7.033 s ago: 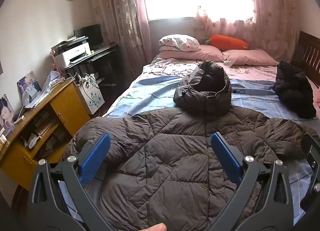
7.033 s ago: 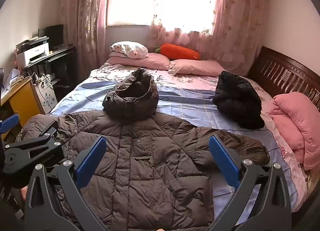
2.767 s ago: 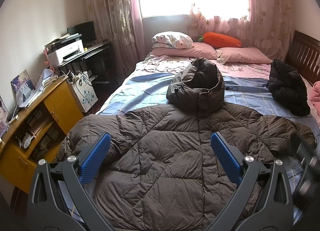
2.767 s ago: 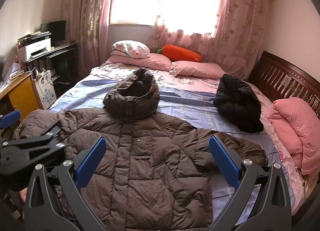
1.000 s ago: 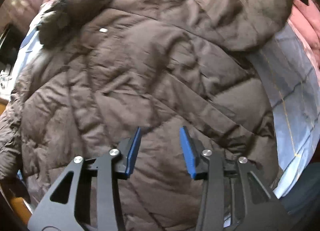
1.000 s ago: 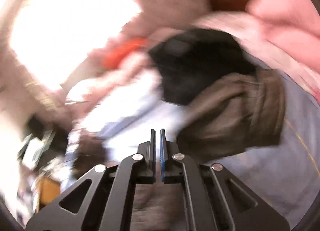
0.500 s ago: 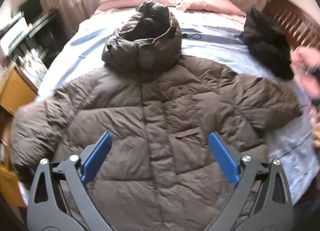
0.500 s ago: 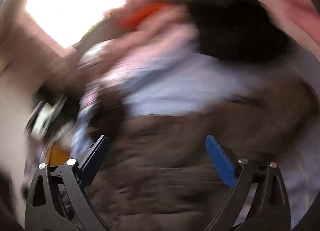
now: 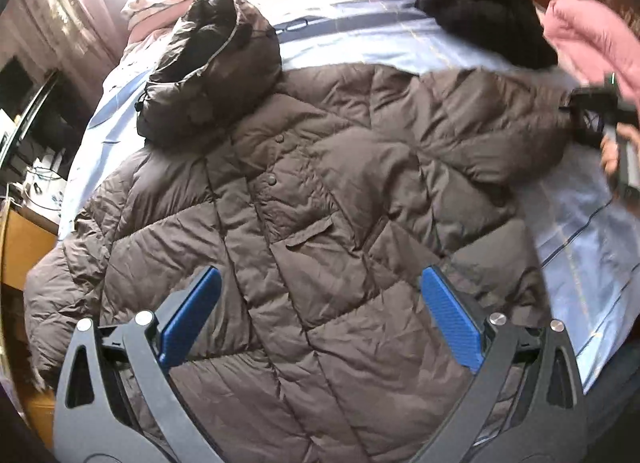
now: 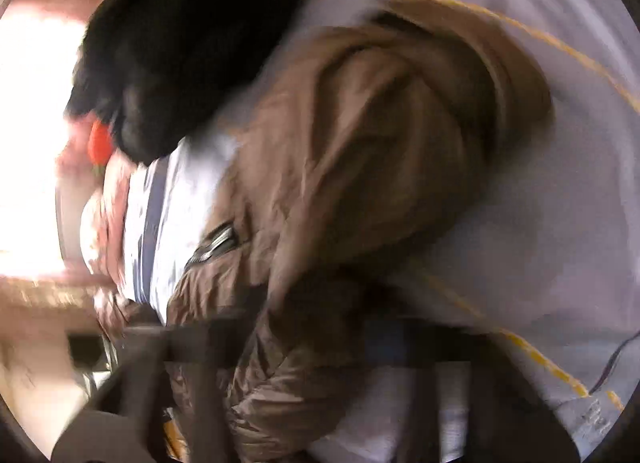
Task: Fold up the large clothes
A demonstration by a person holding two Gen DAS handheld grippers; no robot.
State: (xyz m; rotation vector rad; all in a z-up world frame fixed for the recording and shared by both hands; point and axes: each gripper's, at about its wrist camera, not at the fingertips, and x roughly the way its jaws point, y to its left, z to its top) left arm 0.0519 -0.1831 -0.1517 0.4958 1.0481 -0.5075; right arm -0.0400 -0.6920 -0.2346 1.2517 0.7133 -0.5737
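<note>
The brown puffer coat (image 9: 304, 199) lies spread front up on the bed (image 9: 400, 43). The left gripper (image 9: 320, 319) hangs above its hem, fingers released and wide. The right gripper (image 9: 576, 119) is at the sleeve cuff, fingers closing; blur hides whether they grasp it.
</note>
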